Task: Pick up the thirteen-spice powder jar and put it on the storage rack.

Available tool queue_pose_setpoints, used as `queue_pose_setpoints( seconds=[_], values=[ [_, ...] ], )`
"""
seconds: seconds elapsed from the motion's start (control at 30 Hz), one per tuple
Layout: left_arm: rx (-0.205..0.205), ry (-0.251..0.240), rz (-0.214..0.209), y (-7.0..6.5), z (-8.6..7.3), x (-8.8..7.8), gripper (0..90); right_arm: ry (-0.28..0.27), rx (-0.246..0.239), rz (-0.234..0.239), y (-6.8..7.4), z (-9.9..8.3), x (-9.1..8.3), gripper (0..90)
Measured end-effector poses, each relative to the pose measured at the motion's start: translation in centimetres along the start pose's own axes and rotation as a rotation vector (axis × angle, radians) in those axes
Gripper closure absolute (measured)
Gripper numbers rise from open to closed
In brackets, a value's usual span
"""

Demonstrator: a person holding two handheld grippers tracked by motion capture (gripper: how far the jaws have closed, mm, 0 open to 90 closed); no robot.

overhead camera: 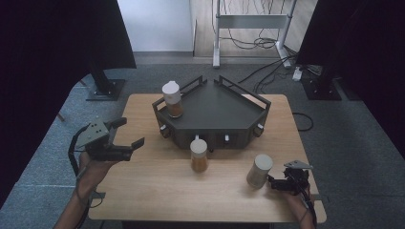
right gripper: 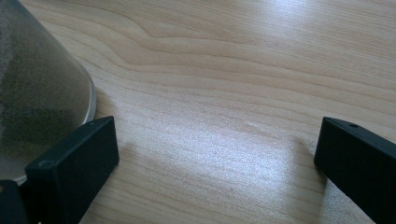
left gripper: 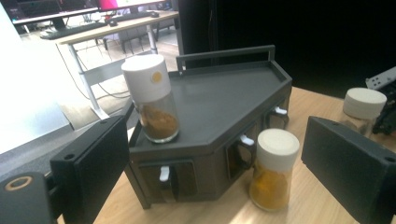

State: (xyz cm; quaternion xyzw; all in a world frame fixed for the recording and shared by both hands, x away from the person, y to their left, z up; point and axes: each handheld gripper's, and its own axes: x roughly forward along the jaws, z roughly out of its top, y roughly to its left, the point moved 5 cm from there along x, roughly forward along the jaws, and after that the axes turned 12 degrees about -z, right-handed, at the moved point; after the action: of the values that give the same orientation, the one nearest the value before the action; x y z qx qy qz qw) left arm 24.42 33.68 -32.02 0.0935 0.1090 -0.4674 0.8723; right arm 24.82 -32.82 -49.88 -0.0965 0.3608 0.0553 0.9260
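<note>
A dark angled rack (overhead camera: 215, 107) with small front drawers stands mid-table. On its left corner is a white-lidded jar of brown spice (overhead camera: 172, 99) (left gripper: 152, 98). A jar of orange spice (overhead camera: 198, 155) (left gripper: 275, 168) stands on the wood just in front of the rack. A pale-lidded jar (overhead camera: 259, 170) (left gripper: 362, 107) (right gripper: 37, 93) is at the front right. My right gripper (overhead camera: 274, 183) (right gripper: 215, 144) is open low over the table, the pale-lidded jar just outside one jaw. My left gripper (overhead camera: 132, 131) (left gripper: 215, 154) hovers open left of the rack, nothing between its jaws.
The wooden table (overhead camera: 157, 191) has bare wood along its front and left. The rack has raised rails at its back edges. Stands, a desk frame and cables sit on the floor beyond the table.
</note>
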Motion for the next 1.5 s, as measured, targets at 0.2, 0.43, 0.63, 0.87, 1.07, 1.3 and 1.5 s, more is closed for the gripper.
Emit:
queue_pose_setpoints(
  seconds=[0.2,0.43,0.63,0.87,1.07,1.3,1.5],
  values=[
    [-0.005,0.002,0.002,-0.7,-1.0,-0.6,7.6,0.000,0.000,0.000,0.0,0.0,0.0,0.0],
    [-0.012,0.009,0.008,-1.3,-2.5,-1.0,7.8,0.002,0.001,-0.001,0.0,0.0,0.0,0.0],
    [-0.033,0.006,0.009,-1.7,-4.0,-1.3,7.9,0.002,0.001,-0.001,0.0,0.0,0.0,0.0],
    [-0.035,0.016,0.014,-2.5,-5.6,-1.4,8.1,0.002,0.002,-0.002,0.0,0.0,0.0,0.0],
    [-0.053,0.017,0.012,-2.8,-6.9,-1.2,8.2,0.002,0.002,-0.002,0.0,0.0,0.0,0.0],
    [-0.073,0.030,0.009,-3.0,-8.4,-0.7,8.2,0.002,0.003,-0.002,0.1,0.0,0.0,0.0],
    [-0.083,0.029,0.005,-3.1,-9.8,-0.3,8.2,0.002,0.003,-0.003,0.1,0.0,0.0,0.0]
  ],
)
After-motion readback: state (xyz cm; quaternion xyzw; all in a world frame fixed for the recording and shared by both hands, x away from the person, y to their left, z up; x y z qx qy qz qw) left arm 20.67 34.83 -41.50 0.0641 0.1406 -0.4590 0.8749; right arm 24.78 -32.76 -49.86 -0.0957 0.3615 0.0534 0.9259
